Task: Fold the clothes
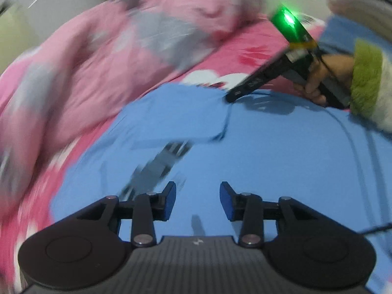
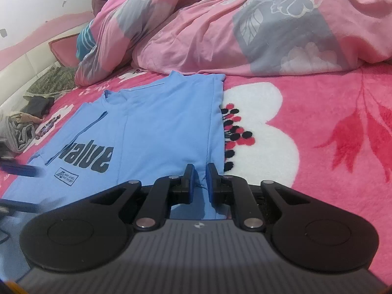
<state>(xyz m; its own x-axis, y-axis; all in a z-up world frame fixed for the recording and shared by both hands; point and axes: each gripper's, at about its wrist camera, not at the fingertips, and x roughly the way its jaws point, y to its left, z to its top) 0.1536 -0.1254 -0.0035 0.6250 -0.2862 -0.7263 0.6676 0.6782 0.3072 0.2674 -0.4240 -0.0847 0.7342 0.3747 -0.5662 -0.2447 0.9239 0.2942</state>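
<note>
Largest in view is the bed, its pink fleece blanket printed with white and red flowers, with a crumpled pink-and-grey floral duvet heaped along the far side. Spread flat on the blanket lies the light-blue cotton T-shirt with the dark "value" print, one side already turned in over the body so that a straight folded edge runs along its right margin. By its look the shirt is light, limp and thin: it should drape and crease readily, will not hold a shape unsupported, and is best pinched at a hem, seam or folded edge rather than mid-panel. The duvet just beyond the collar end limits room for a fold in that direction; a small heap of grey and dark garments lies well to the left. The right tool, held by a hand in a green-cuffed fleece sleeve, stands nearly together, with blue cloth bunched between its pads at the near edge. The left tool hangs spread apart above the shirt, holding nothing.
</note>
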